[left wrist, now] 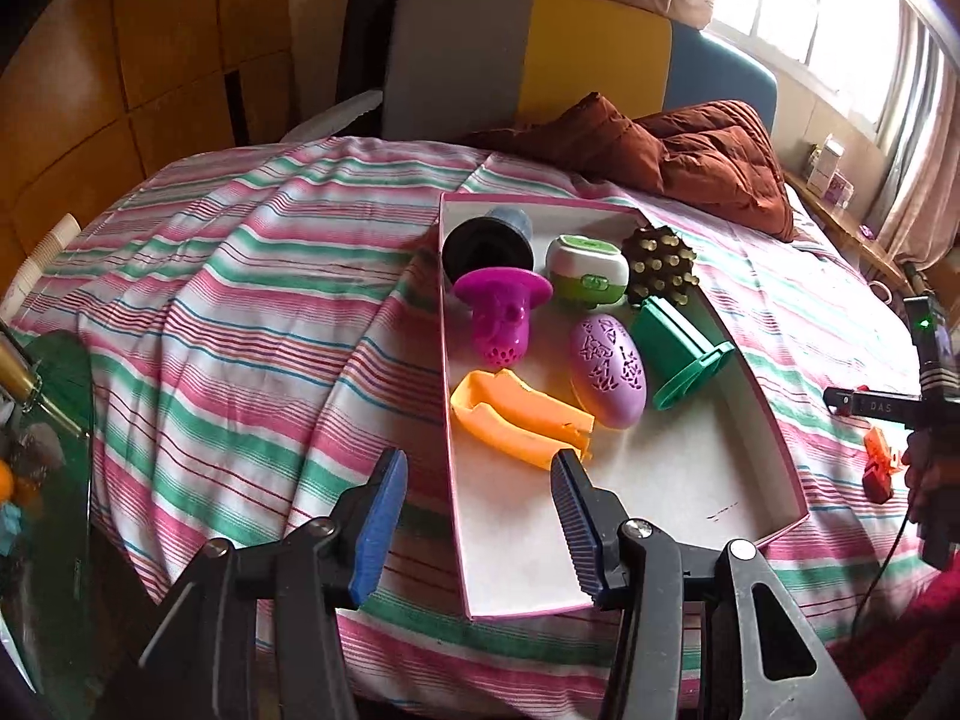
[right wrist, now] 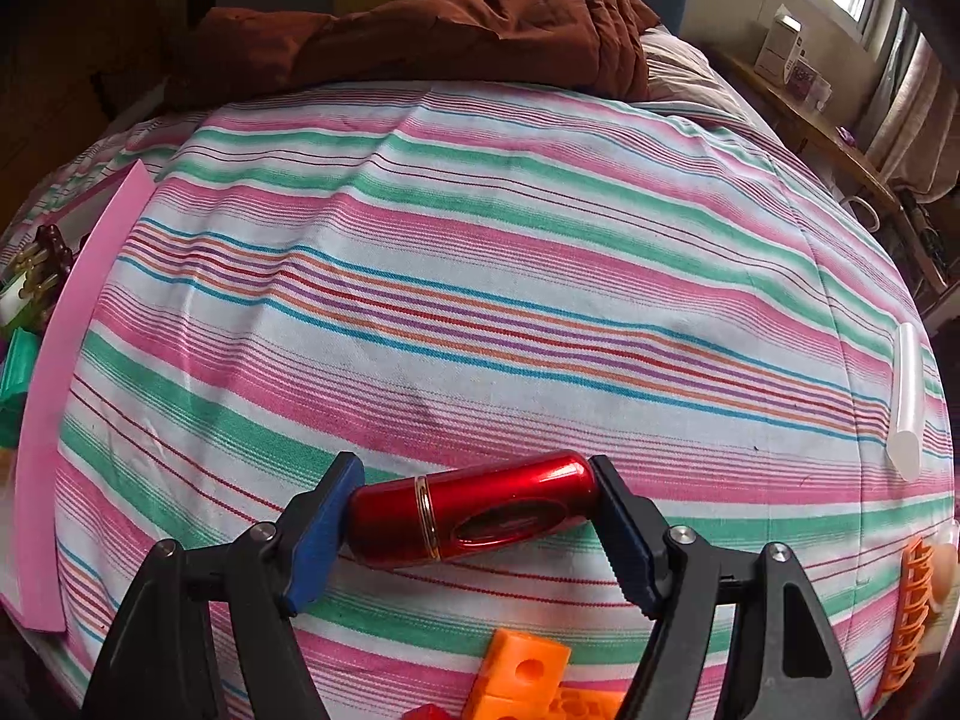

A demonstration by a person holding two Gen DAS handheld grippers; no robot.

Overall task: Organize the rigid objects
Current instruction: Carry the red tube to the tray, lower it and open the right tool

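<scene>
A white tray with a pink rim (left wrist: 660, 480) lies on the striped bedsheet. In it are a black cup (left wrist: 480, 246), a magenta strainer (left wrist: 501, 318), a green and white box (left wrist: 588, 270), a brown spiked ball (left wrist: 657, 264), a purple oval case (left wrist: 609, 369), a green cup (left wrist: 678, 360) and an orange curved piece (left wrist: 516, 423). My left gripper (left wrist: 477, 459) hovers open over the tray's near left edge, just short of the orange piece, with nothing between its pads. My right gripper (right wrist: 474, 468) is shut on a shiny red tube (right wrist: 474, 510), gripped end to end, low over the sheet.
The tray's pink wall (right wrist: 60, 372) runs along the left of the right wrist view. A white stick (right wrist: 906, 396), an orange clip (right wrist: 912, 618) and orange blocks (right wrist: 528, 672) lie on the sheet. A brown quilt (left wrist: 690, 150) lies behind the tray. A glass table (left wrist: 48, 420) stands at left.
</scene>
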